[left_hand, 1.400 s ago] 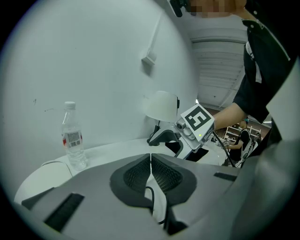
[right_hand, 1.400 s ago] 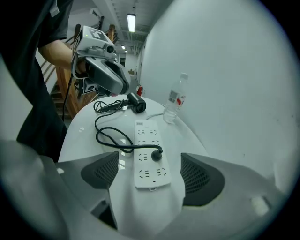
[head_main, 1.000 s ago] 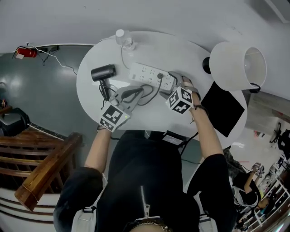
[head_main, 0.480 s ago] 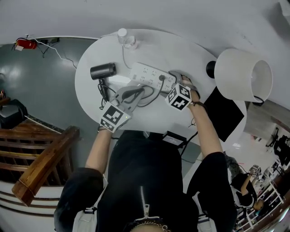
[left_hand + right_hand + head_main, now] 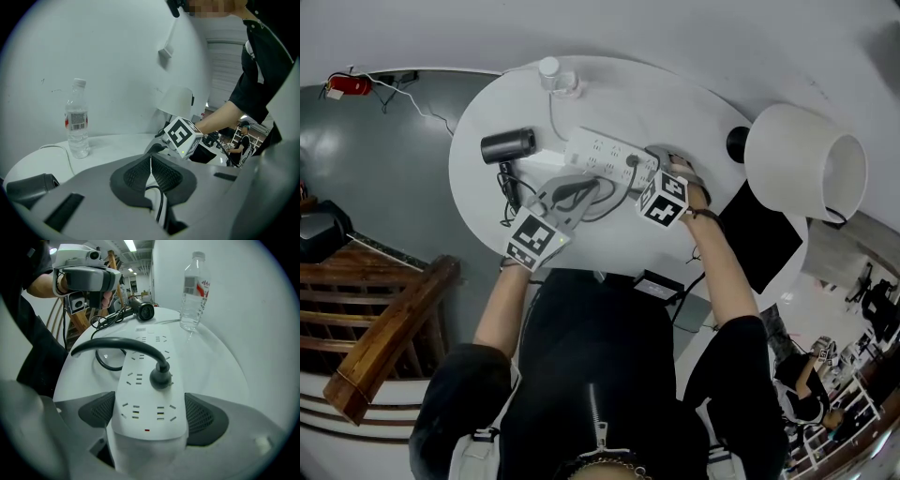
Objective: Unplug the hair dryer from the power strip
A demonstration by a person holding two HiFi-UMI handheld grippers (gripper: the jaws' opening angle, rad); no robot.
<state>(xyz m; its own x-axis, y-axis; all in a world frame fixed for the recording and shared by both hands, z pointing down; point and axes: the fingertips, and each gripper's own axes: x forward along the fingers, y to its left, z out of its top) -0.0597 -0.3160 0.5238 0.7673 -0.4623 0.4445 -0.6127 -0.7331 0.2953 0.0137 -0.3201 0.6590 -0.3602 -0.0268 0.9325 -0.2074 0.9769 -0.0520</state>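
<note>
Over the last second the right tongs (image 5: 151, 420) have come down over the strip (image 5: 602, 155), their jaws just opening wider. They now stand apart astride the strip's near end, a pad (image 5: 206, 417) on each side and the strip between them. We cannot tell whether either pad touches its side yet. The left tongs (image 5: 151, 171) have sunk a little and are closed, pad against pad, with nothing that we can see pinched. They hover just beside the strip, over the coiled cord (image 5: 117, 345), and a loop of it shows through the gap below their pads. The plug (image 5: 161, 377) is still seated in the strip, one socket group up from the straddled end, so the unplugging is not done. We judge that the right tongs are set to brace the strip, which leaves the pull on the plug still to arrange. The strip is a long bar of smooth, hard white plastic with a rounded end, rows of slots and a small red mark near that end. The plug is black, round and moulded. Its rubbery cord arcs stiffly over the strip, then coils beside it. The pads are dark and finely ribbed. The dryer (image 5: 508, 146), a dark, stubby cylinder, lies on its side off the strip's far end. A clear bottle (image 5: 553, 75) with a white cap stands upright beyond the strip, on the smooth, round white counter (image 5: 675, 103).
</note>
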